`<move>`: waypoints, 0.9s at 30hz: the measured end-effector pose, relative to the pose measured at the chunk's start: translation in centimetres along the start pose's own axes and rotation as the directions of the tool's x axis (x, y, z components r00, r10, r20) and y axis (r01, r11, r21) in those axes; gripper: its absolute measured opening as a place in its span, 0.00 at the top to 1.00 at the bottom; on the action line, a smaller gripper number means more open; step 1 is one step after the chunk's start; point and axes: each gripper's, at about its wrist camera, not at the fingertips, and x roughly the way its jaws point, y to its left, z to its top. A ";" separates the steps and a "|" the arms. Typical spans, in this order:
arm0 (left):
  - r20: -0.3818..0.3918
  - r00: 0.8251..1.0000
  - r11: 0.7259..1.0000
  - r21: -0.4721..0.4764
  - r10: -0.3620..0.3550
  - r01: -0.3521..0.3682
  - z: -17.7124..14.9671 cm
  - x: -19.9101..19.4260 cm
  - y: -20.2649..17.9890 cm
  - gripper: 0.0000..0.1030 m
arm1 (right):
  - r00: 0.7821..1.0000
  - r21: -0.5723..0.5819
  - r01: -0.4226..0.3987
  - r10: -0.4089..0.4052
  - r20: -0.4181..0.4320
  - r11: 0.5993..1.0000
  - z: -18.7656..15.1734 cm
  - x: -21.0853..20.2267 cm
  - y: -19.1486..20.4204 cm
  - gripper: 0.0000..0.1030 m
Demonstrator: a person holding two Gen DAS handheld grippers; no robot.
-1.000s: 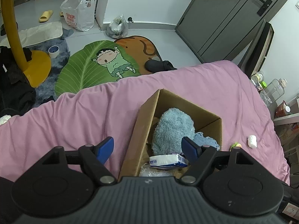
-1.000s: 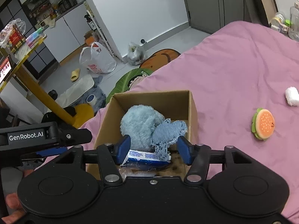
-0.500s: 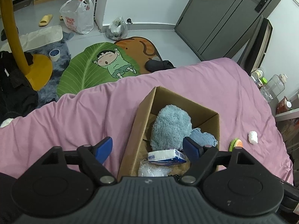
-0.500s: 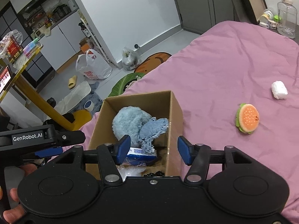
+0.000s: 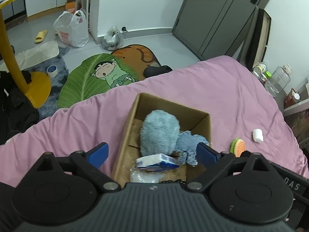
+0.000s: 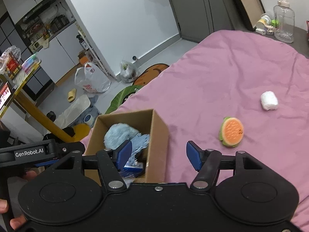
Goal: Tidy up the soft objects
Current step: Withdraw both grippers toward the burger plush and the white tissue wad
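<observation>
Pink bed cover across most of both views. Near its edge, an open cardboard box. Inside the box: a fluffy pale-blue plush toward the far end, a scrap of blue denim touching the plush on the right, a white-and-blue tissue pack at the near end, something clear and crinkled under the pack.

Left gripper above the near end of the box, pointing steeply down, jaws opening and spread wide, nothing pinched between the blue pads. One pad over the bed cover left of the box, the other over the box's right side.

Right gripper to the right of the box, jaws opening, also empty; left pad in front of the denim, right pad over bare cover. Fingers of a hand visible at the lower left edge of the right view, behind the left gripper's body.

Out on the cover, well apart from the box: a burger toy with orange bun and green edge, and beyond it a small white roll. Both untouched.

Beyond the bed, floor with a green leaf mat and a white plastic bag.
</observation>
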 end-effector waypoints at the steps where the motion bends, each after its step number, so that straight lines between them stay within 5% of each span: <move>1: 0.003 1.000 1.000 0.006 -0.004 0.004 0.0 0.0 -0.4 0.02 | 1.000 0.000 0.002 -0.002 0.004 1.000 0.1 -0.2 -0.3 0.38; 14: 0.053 0.998 0.999 0.042 -0.021 0.019 -0.1 -0.5 -4.5 0.00 | 0.998 0.033 0.015 -0.017 0.057 0.999 1.6 -2.2 -4.8 0.12; 27: 0.062 0.997 0.992 0.116 0.037 -0.044 -0.3 0.4 -10.3 0.00 | 0.998 0.075 0.018 -0.023 0.062 0.997 3.6 -2.7 -9.6 0.07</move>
